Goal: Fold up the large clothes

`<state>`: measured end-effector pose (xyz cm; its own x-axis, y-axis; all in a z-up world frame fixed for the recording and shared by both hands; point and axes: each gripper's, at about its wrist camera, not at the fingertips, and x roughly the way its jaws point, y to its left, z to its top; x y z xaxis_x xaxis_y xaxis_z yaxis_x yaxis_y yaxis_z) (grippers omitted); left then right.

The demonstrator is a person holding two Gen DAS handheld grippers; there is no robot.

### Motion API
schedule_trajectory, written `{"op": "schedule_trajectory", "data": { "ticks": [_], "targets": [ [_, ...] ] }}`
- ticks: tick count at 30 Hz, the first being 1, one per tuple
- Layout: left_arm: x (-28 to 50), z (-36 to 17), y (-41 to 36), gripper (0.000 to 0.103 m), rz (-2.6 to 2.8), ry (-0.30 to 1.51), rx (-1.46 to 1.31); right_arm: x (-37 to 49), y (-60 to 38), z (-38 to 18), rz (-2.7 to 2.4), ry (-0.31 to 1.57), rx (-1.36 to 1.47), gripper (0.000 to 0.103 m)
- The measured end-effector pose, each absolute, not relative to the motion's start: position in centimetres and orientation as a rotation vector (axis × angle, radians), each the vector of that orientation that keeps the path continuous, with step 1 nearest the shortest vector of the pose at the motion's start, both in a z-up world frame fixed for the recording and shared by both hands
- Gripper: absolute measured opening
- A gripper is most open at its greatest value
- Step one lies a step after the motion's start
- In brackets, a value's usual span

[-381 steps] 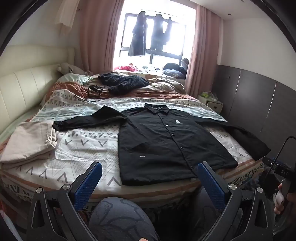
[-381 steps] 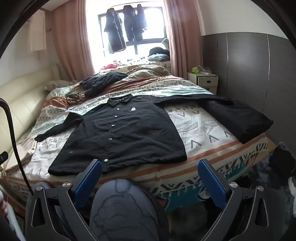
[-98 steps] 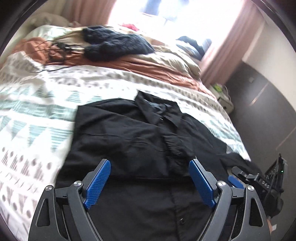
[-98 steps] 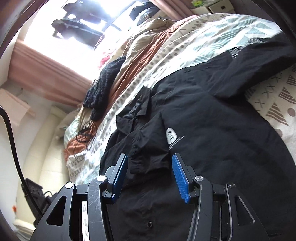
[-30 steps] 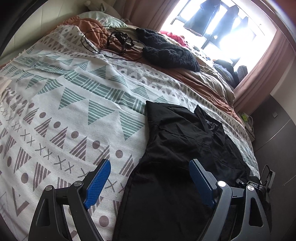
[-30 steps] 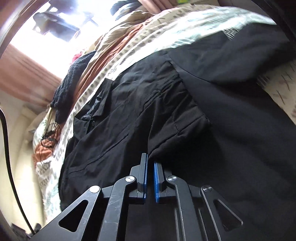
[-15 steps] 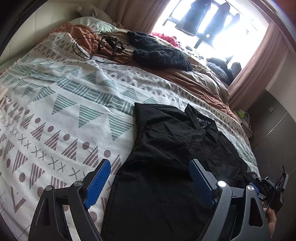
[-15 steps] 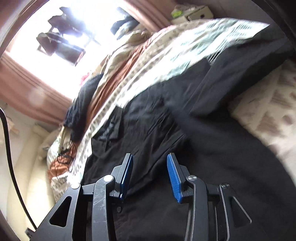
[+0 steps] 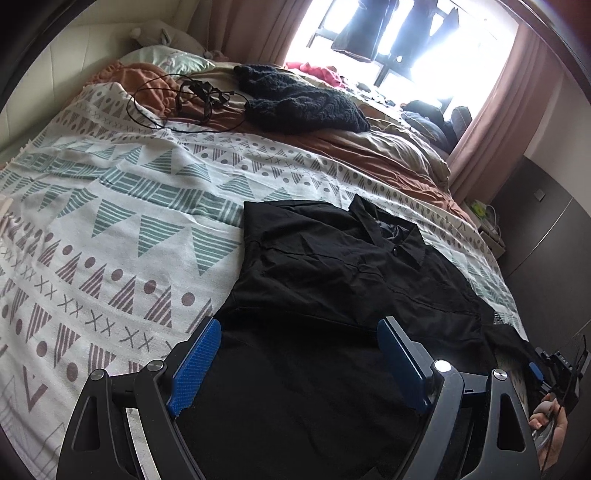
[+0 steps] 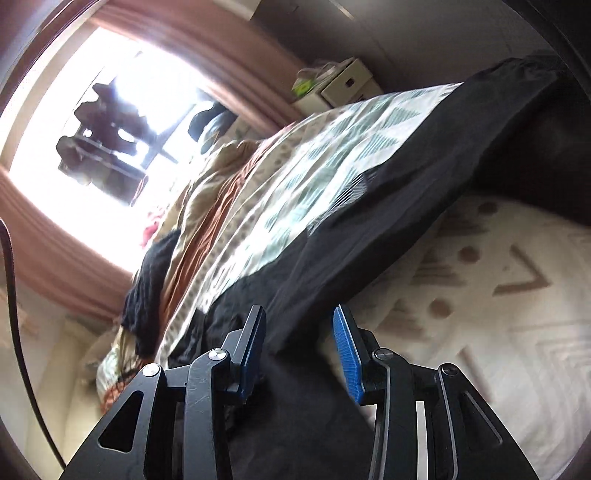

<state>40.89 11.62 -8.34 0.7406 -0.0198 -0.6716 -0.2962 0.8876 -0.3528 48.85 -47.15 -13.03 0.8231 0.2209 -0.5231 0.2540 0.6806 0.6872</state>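
A black button shirt [image 9: 332, 295] lies on the patterned bedspread [image 9: 110, 229], its left sleeve folded across the chest, collar toward the window. My left gripper [image 9: 297, 332] is open and empty, hovering over the shirt's lower half. My right gripper [image 10: 299, 328] is open and tilted, low over the shirt where its right sleeve [image 10: 424, 184] begins. The sleeve stretches out to the bed's right side. The right gripper also shows at the lower right of the left wrist view [image 9: 554, 369].
A dark knitted garment [image 9: 299, 99] and a black cable tangle [image 9: 192, 99] lie on rumpled brown bedding near the window. A bedside cabinet [image 10: 343, 85] stands by the dark wall panel. Clothes hang in the window [image 9: 388, 29].
My right gripper has let go of the folded left sleeve, opened and swung right toward the right sleeve. My left gripper has drawn back slightly over the shirt.
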Motion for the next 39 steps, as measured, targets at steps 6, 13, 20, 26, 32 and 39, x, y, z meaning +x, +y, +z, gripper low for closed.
{"op": "schedule_trajectory", "data": {
  "ticks": [6,13,20,26,32,39],
  "targets": [
    [41.1,-8.3,11.2,0.087,0.182,0.736,-0.456,49.4,-52.4,-14.6,-0.074,0.573,0.925,0.039],
    [41.7,-8.8,10.4,0.087,0.192,0.757,-0.410,51.7,-54.5,-17.0,-0.133,0.592,1.011,0.039],
    [42.4,-9.6,10.6,0.087,0.196,0.773,-0.419,52.1,-55.7,-16.7,-0.149,0.547,0.993,0.006],
    [42.4,-10.2,10.7,0.087,0.186,0.778,-0.446,51.1,-52.9,-11.0,-0.071,0.427,0.870,0.005],
    [42.2,-11.2,11.5,0.087,0.177,0.774,-0.488,50.8,-48.6,-6.1,0.064,0.375,0.791,0.005],
    [42.3,-11.9,12.5,0.087,0.151,0.772,-0.504,50.9,-41.5,-3.2,0.205,0.385,0.692,0.005]
  ]
}}
